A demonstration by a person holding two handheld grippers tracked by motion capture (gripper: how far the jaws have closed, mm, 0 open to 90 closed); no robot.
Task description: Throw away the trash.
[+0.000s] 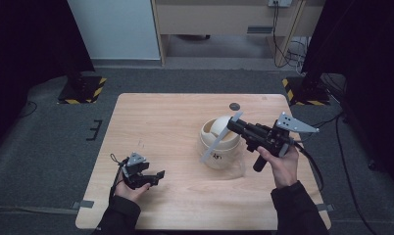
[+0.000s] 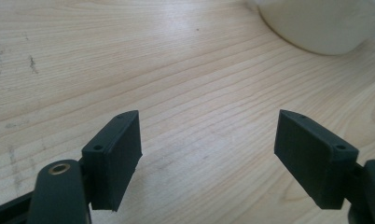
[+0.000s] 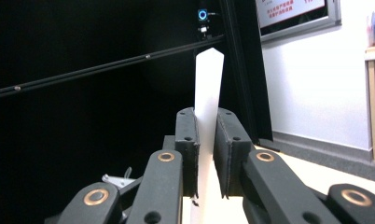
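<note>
A flat white plastic strip [image 3: 207, 93] was clamped between the closed jaws of the right gripper [image 1: 233, 123], its pointed end seen rising past the jaw tips and its other end slanting down across a cream round container [image 1: 219, 142] just below that gripper. The left gripper [image 2: 209, 154] was held with jaws wide apart, nothing between them, low over the wooden table [image 2: 176, 70], the container well ahead of it.

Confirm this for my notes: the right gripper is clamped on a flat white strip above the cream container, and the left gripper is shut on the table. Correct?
Not quite. The left gripper is open, jaws wide apart over bare table, as the left gripper view shows. The right gripper does clamp the white strip above the cream container.
</note>
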